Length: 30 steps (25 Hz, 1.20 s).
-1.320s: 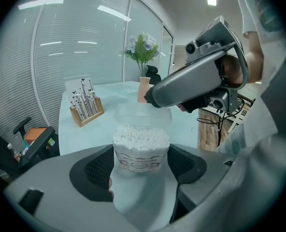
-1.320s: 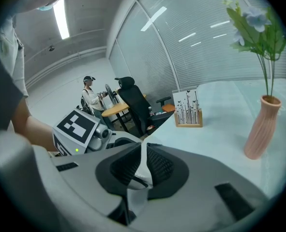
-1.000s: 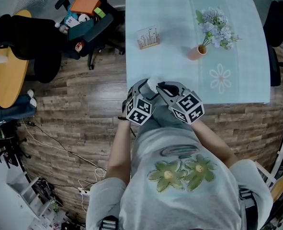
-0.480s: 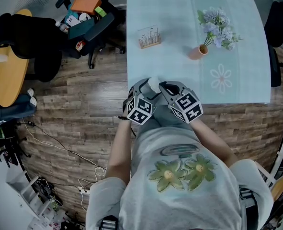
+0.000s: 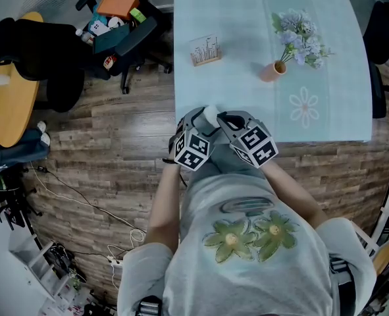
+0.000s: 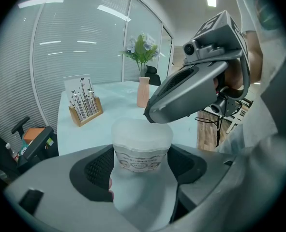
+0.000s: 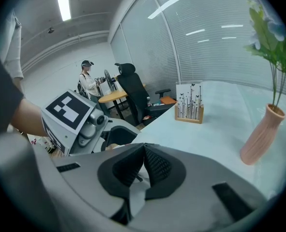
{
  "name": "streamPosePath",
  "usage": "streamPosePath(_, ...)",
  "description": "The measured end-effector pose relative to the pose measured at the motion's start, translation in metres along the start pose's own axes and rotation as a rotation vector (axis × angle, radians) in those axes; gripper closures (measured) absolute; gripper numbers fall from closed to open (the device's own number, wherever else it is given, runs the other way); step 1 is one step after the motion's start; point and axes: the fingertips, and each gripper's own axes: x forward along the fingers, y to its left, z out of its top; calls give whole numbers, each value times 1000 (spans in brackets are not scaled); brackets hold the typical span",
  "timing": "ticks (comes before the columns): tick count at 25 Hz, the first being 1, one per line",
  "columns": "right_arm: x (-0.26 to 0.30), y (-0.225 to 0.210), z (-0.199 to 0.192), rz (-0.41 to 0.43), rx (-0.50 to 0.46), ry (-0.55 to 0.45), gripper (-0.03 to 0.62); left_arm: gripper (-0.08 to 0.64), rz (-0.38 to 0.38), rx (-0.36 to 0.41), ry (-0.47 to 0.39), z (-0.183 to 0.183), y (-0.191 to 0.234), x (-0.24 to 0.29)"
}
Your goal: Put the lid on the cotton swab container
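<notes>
The cotton swab container (image 6: 141, 154), a clear round tub with a printed label, stands upright between the pads of my left gripper (image 6: 142, 166), which is shut on its sides. Its frosted lid (image 6: 143, 131) sits on top. From the head view only a white bit of the container (image 5: 210, 114) shows at the table's near edge, between the left gripper (image 5: 201, 120) and the right gripper (image 5: 224, 120). My right gripper (image 7: 143, 150) is shut with nothing between its pads. Its tip (image 6: 150, 116) hangs at the lid's far right rim; I cannot tell if it touches.
The pale green table (image 5: 247, 91) carries a wooden card holder (image 5: 204, 51) and a pink vase with flowers (image 5: 272, 71) farther back. To the left stand an office chair loaded with things (image 5: 115, 25) and a round yellow table (image 5: 10, 97). A person (image 7: 88, 81) stands far off.
The right gripper has shifted slightly toward the left gripper and the container. The left gripper and the container have stayed in place.
</notes>
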Motion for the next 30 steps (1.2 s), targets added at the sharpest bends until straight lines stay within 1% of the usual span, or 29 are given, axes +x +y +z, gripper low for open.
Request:
streamPosePath(6,3,2,-2,1,-63,53,592,212,-1,-1,-3,0,0,0)
streamPosePath(12,6,8,-2,28,-172,132,592,212,-4,-1,-2,0,0,1)
streamPosePath(15,9,11,-3,49,-224,227,592,212,-4,-1,-2,0,0,1)
streamPosePath(20,14,12,-6,58,-327,450,592,212,1,-3,-1,0,0,1)
streamPosePath(23,15,13,-6,76,-356,546,591,210,4,-4,5,-1,0,2)
streamPosePath(26,15,13,-5,93,-366,577,591,210,6,-5,8,0,0,2)
streamPosePath(30,15,14,-4,83,-399,580,592,210,9,-13,9,0,0,2)
